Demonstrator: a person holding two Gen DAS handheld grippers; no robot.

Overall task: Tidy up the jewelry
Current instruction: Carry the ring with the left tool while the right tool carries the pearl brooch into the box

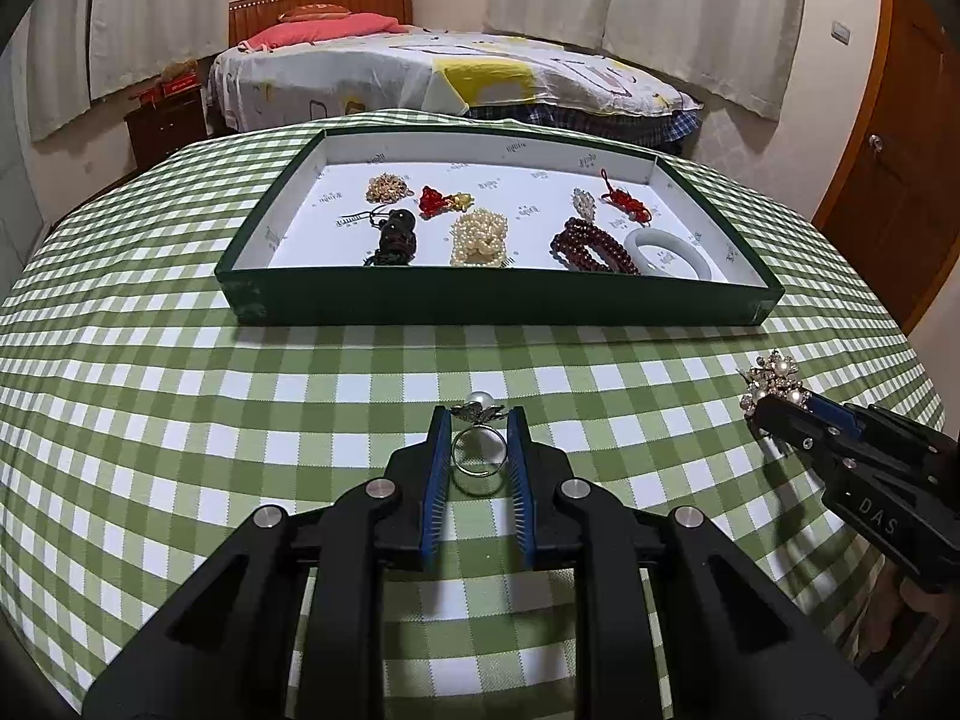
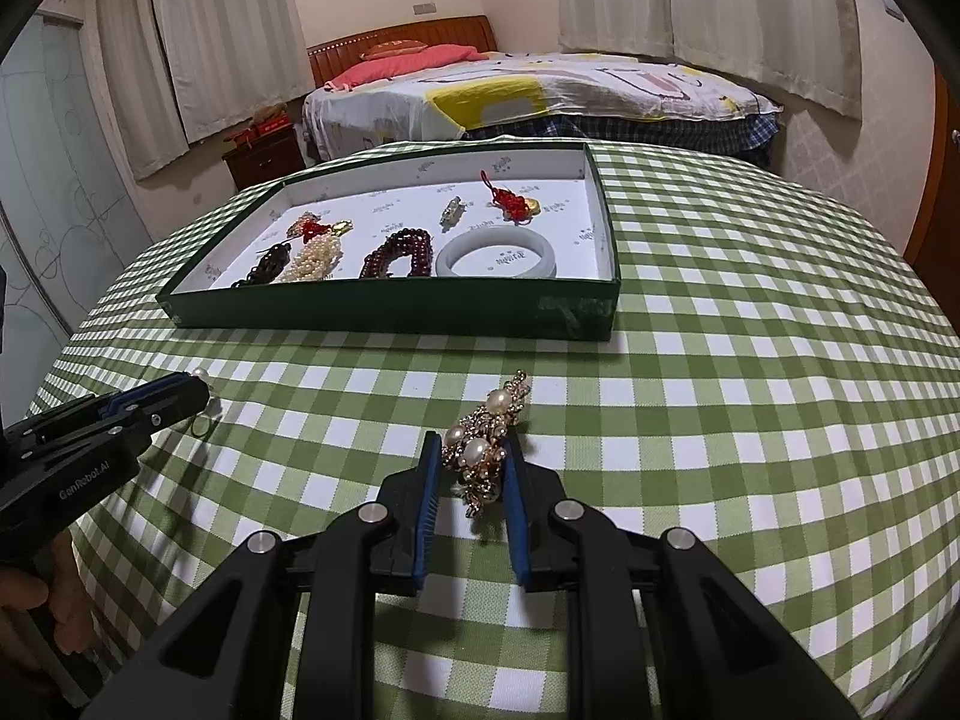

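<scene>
Your left gripper (image 1: 478, 420) clamps the silver pearl ring (image 1: 477, 450), pearl toward the dark green tray (image 1: 498, 300) at upper centre; your right gripper (image 2: 468, 450) pinches the gold pearl brooch (image 2: 486, 438), long axis trayward; bare green-checked tablecloth (image 2: 750, 450) lies between.

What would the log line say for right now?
left gripper: shut on pearl ring | right gripper: shut on pearl brooch | tray: other jewelry inside

Tray print (image 1: 523, 211) — too small, illegible

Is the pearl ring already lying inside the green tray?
No. The pearl ring sits between the fingers of the left gripper over the checked tablecloth, in front of the green tray.
</scene>
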